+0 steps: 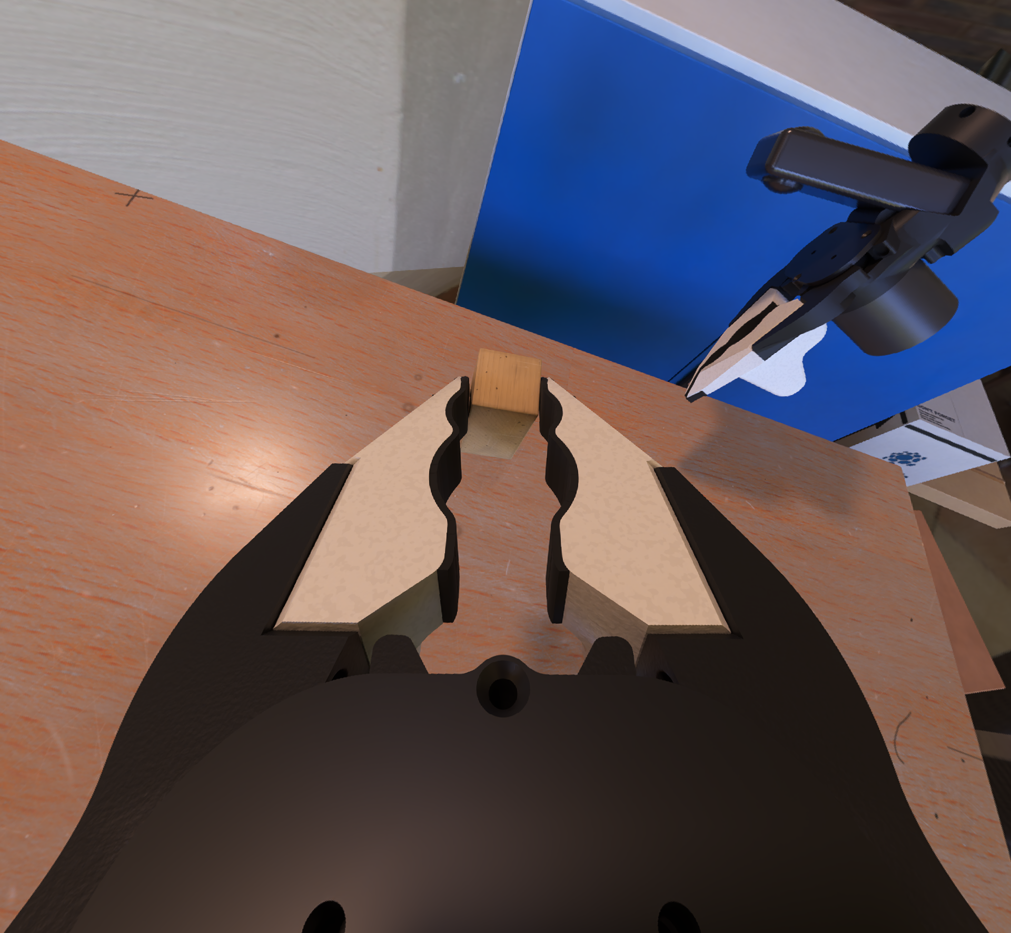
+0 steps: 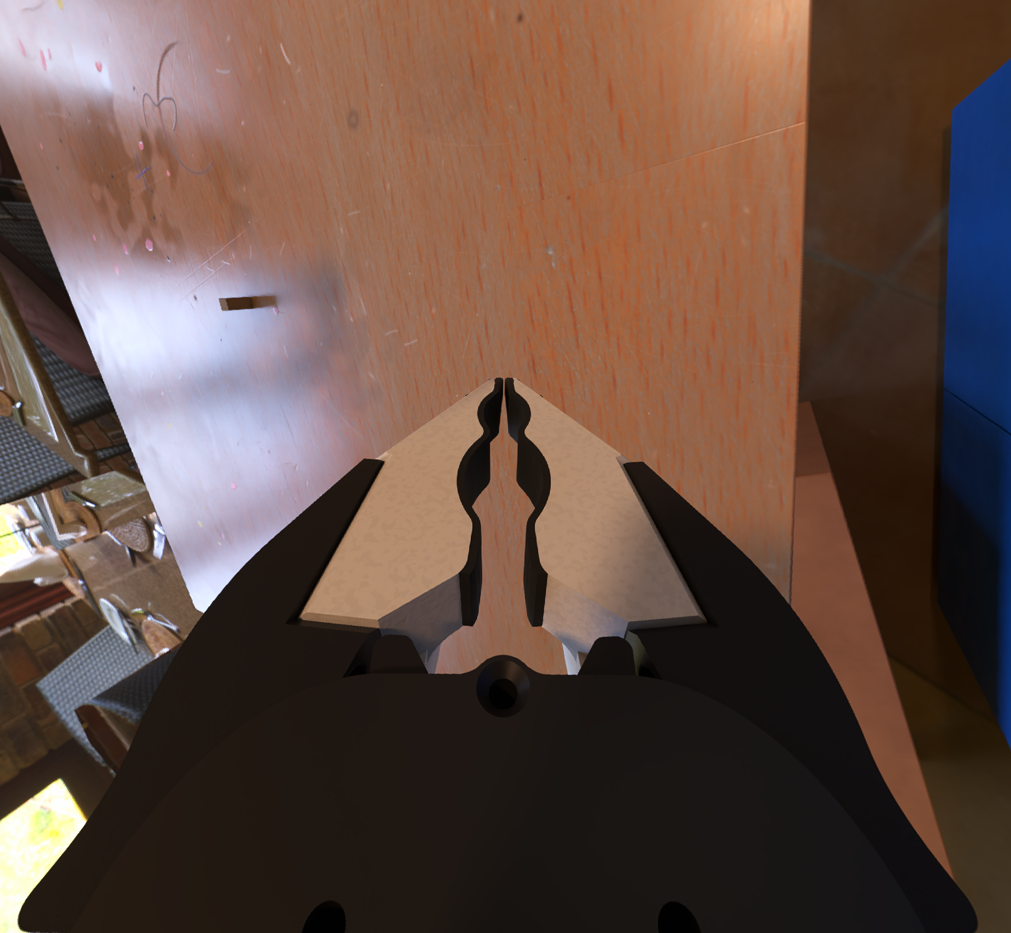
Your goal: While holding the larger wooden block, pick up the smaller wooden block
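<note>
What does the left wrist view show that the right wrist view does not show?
Only the left wrist view shows a wooden block clamped between the left gripper fingertips, lifted above the table. It also shows the whole right gripper farther off, a pale wall and a white box.

Only the right wrist view shows a small flat wooden piece lying on the table, and furniture beyond the table edge.

Both show the orange wooden table, the blue panel and the right gripper with jaws shut on nothing.
</note>
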